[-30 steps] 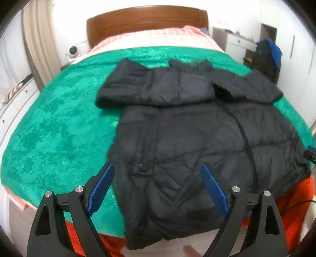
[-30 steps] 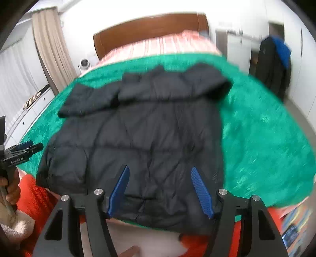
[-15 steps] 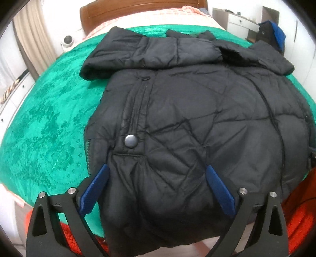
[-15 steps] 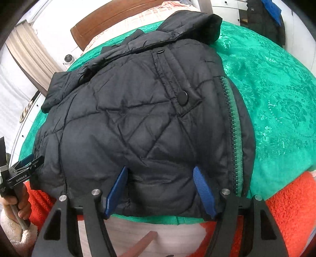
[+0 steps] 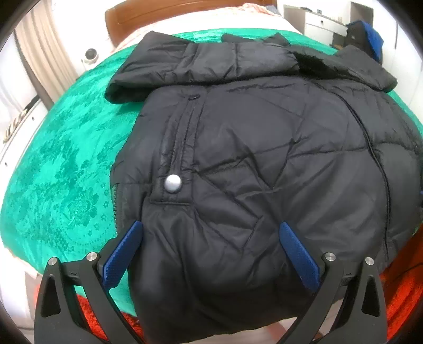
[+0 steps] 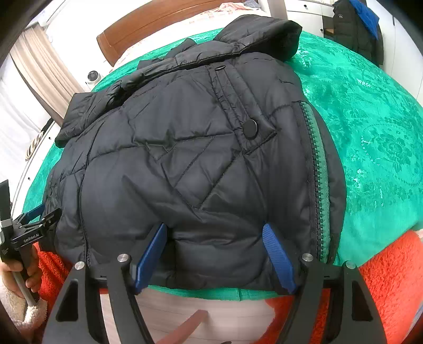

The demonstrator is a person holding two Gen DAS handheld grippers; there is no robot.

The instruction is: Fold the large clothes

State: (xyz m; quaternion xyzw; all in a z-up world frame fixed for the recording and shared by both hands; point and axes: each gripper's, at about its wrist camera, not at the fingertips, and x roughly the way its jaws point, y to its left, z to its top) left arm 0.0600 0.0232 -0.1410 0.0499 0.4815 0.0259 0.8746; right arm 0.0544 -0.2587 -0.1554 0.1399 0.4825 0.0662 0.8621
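A black quilted puffer jacket (image 5: pixel 264 158) lies spread on a green bedspread (image 5: pixel 66 158), hood and sleeve folded across its far end. My left gripper (image 5: pixel 211 232) hovers low over the near hem. Its jaws are opening wide, with the hem bulging between the blue pads (image 5: pixel 124 251) and no pinch visible. In the right wrist view the jacket (image 6: pixel 185 158) shows a green zip edge (image 6: pixel 317 164) on the right. My right gripper (image 6: pixel 214 232) straddles a puff of the hem, jaws opening. The left gripper (image 6: pixel 49 211) shows at the jacket's left corner, held by a hand.
A wooden headboard (image 5: pixel 185 10) and a curtain (image 5: pixel 39 53) stand at the far left. A small white camera (image 5: pixel 91 54) sits beside the bed. A dark coat with blue trim (image 6: pixel 359 29) hangs at the right. A red fleecy blanket (image 6: pixel 391 277) covers the bed's near edge.
Both grippers have dropped toward the jacket's near hem, so it fills both views. Both pairs of jaws stand wider than a second ago.
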